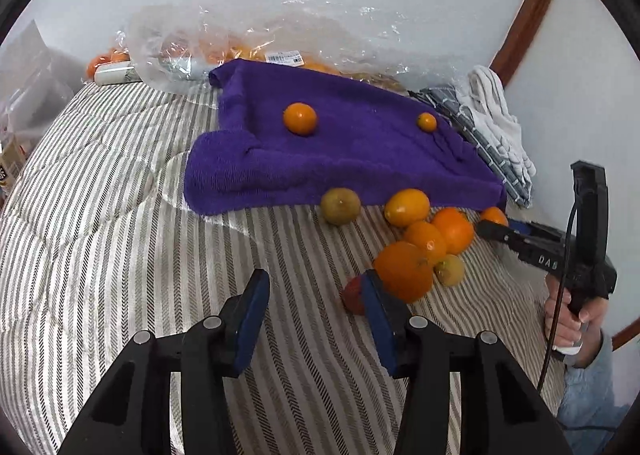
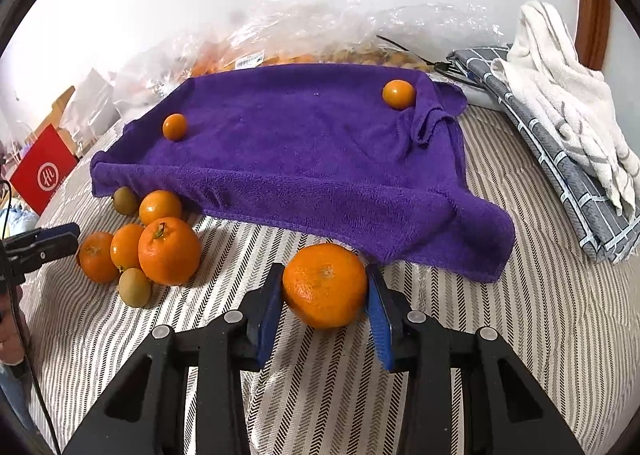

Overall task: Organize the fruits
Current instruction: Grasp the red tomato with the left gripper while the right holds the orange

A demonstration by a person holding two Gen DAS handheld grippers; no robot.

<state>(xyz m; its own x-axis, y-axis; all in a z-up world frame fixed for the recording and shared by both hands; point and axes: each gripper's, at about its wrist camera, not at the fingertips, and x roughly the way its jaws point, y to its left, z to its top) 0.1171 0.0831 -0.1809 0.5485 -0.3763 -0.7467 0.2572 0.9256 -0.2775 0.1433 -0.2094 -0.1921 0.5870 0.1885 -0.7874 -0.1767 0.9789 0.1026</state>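
From the left wrist, the left claw [image 1: 314,295] hangs wide open and empty over the striped bed [image 1: 120,239], in front of the purple towel [image 1: 344,151], where two small oranges [image 1: 300,118] sit; a fruit pile [image 1: 424,239] lies at the towel's near edge. From the right wrist, the right claw [image 2: 325,287] grips a large orange [image 2: 325,285] between its blue pads, just before the towel's near edge, with the pile to the left of it.

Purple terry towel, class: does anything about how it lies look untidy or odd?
Yes. The purple terry towel is rumpled: its far right corner folds over beside a small orange fruit, and the near edge droops.
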